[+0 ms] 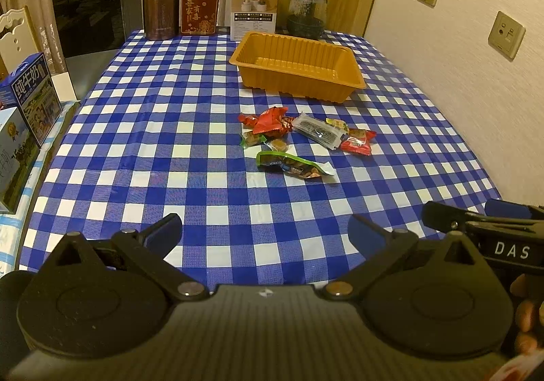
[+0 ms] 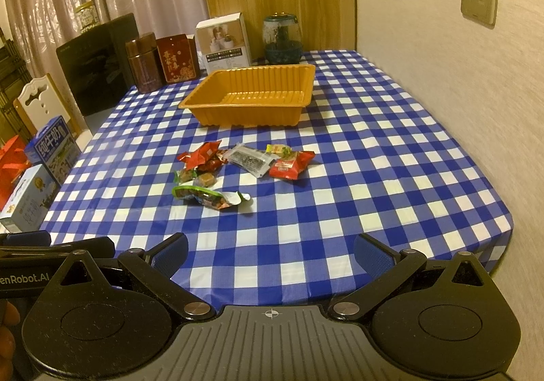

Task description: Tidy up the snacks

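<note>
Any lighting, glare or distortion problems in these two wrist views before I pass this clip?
Left wrist: warm dim light, fisheye bends the tablecloth edges, snacks readable, no strong glare. Right wrist: same yellow cast, tray sharp, dark vignette in the corners, wall streaked toward the edge.

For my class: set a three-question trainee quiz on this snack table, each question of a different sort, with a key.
1. True or false: the orange tray already holds snacks.
2. Multiple choice: the green-edged snack packet lies (A) inside the tray, (B) nearest the grippers, in front of the other snacks, (C) on the milk carton.
3. Fill in: both the left gripper and the right gripper are ____ and hold nothing.

Key: 1 false, the tray is empty; 2 B; 3 open.
</note>
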{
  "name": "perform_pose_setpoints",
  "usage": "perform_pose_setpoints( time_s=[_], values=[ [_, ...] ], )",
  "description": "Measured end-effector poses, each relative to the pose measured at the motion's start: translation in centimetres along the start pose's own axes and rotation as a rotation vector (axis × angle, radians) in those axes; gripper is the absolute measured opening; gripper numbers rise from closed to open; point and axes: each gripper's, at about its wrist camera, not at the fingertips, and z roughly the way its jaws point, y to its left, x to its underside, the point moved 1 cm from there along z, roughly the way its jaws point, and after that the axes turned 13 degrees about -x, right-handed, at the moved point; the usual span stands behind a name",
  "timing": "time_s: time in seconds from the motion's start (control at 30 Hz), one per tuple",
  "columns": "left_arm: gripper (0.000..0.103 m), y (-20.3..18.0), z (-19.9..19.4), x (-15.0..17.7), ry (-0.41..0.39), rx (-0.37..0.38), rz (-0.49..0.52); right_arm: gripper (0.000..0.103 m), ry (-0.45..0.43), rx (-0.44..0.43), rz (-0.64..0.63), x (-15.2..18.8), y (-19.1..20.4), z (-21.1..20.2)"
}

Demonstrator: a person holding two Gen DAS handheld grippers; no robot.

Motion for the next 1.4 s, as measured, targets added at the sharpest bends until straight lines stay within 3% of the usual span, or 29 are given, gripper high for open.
perform_pose_setpoints(
  time_s=[1.03,1.4],
  values=[
    [0.103,-0.4,0.1,0.3,0.004,0.011,-0.006,0.103,0.004,0.002,0.013,0.3,-0.5,0.2],
    [0.103,-0.2,2.8,0.3,0.045,0.047,-0.013,0.103,0.052,0.008,0.050,0.8,-1.9,2.9]
  ],
)
